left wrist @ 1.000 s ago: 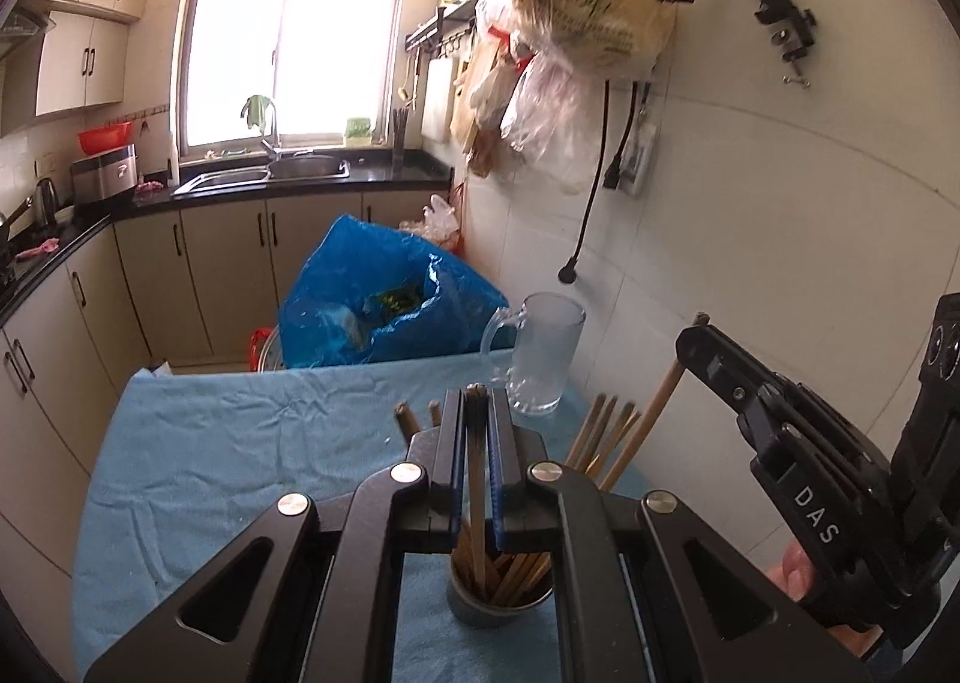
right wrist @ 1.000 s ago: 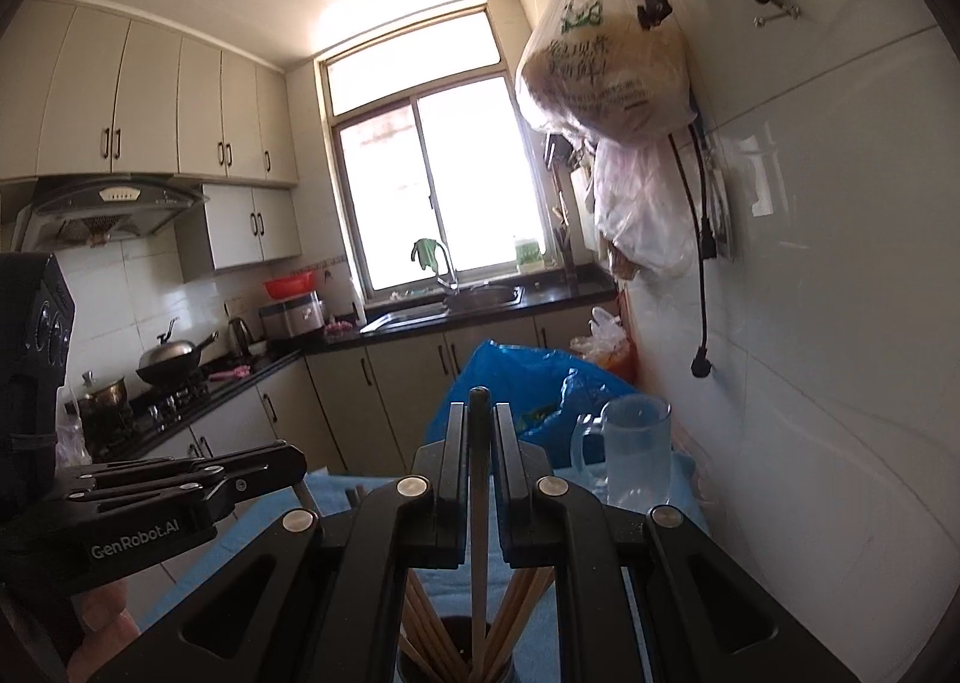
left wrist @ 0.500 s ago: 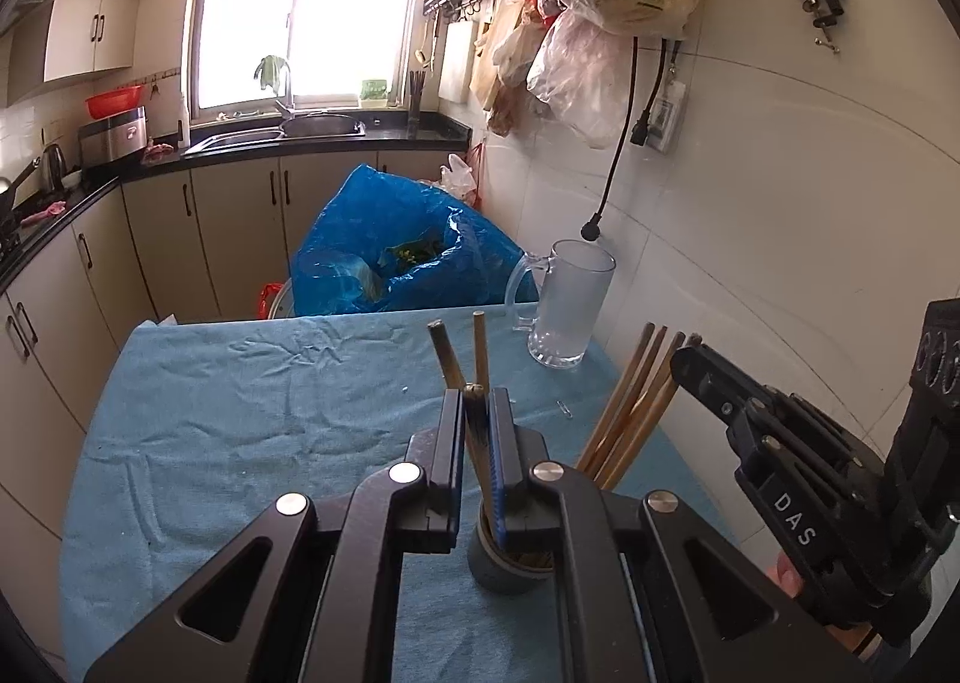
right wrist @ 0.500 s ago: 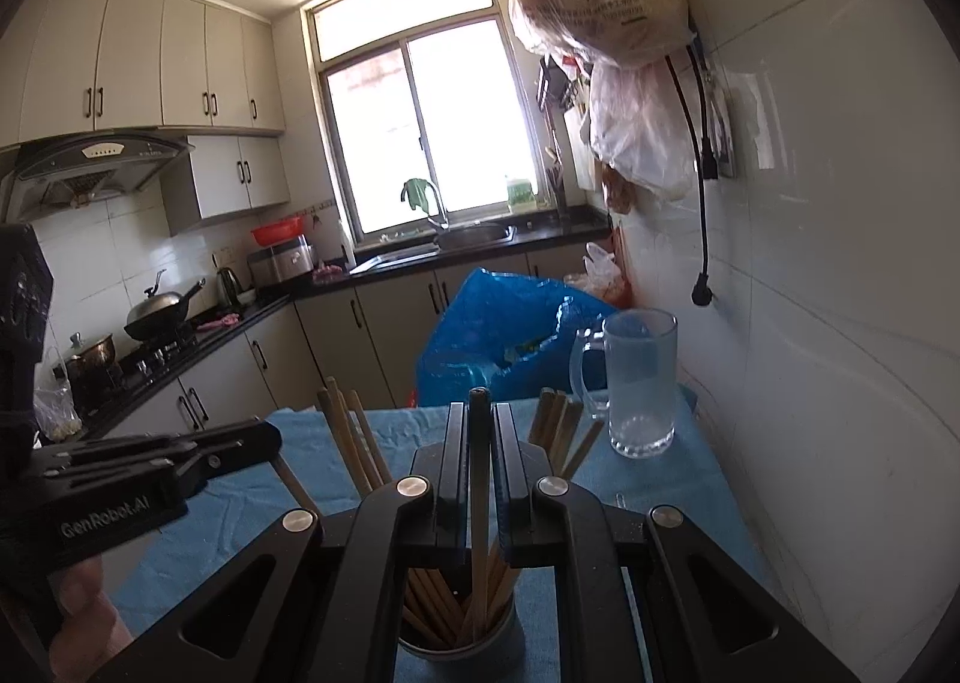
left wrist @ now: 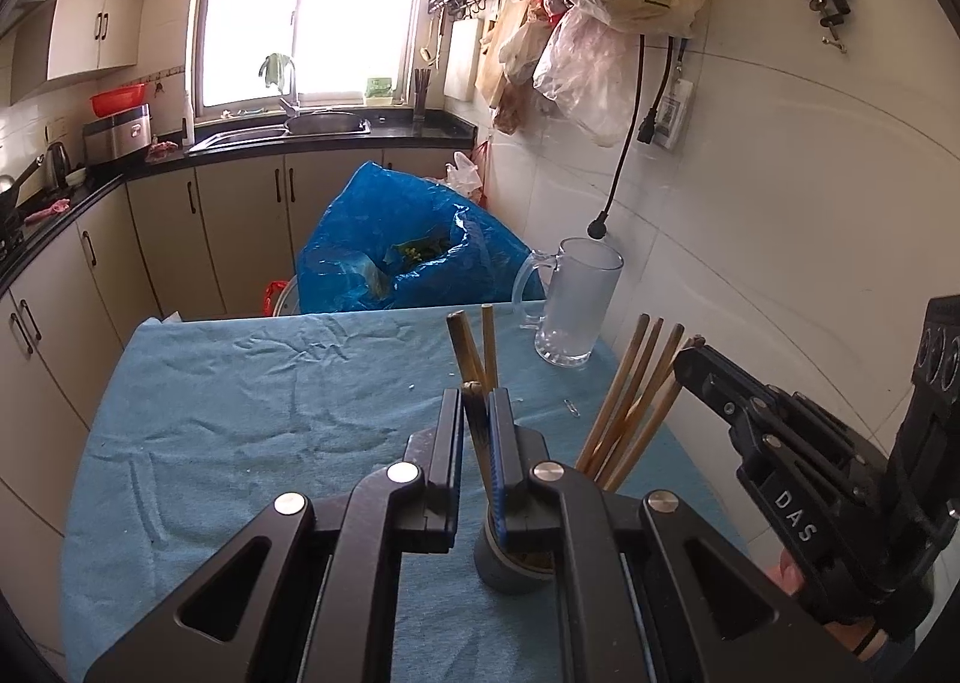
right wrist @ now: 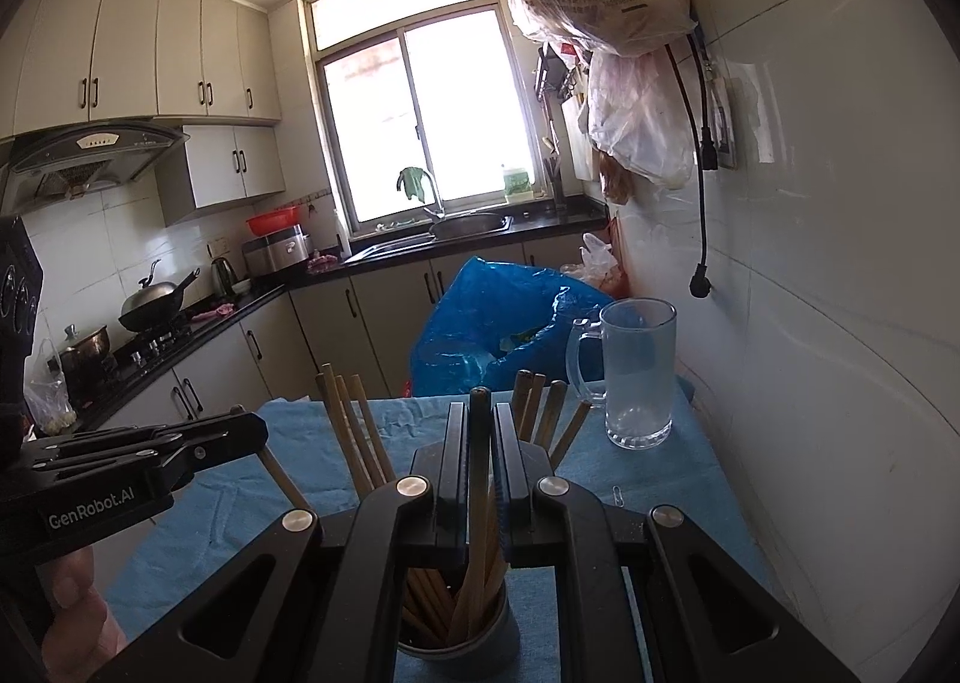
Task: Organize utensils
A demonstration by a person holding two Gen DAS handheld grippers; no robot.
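Note:
A grey cup [left wrist: 510, 566] full of wooden chopsticks [left wrist: 630, 401] stands on the blue cloth near the table's front. My left gripper [left wrist: 477, 407] is right above it, shut on one chopstick [left wrist: 478, 431] whose lower end is in the cup. In the right wrist view the same cup [right wrist: 462, 644] sits below my right gripper [right wrist: 479, 413], which is shut on another chopstick [right wrist: 478, 479] standing in the cup. Each gripper shows in the other's view, the right one [left wrist: 696, 356] and the left one [right wrist: 255, 431].
A glass mug [left wrist: 573, 302] stands at the table's back right by the tiled wall. A blue plastic bag [left wrist: 408, 245] sits behind the table. The blue cloth [left wrist: 252, 413] covers the table. A paper clip [left wrist: 573, 407] lies near the cup. Bags hang on the wall above.
Both grippers have tilted downward toward the cup, each still holding its chopstick. The cup and the table now show more fully in both views.

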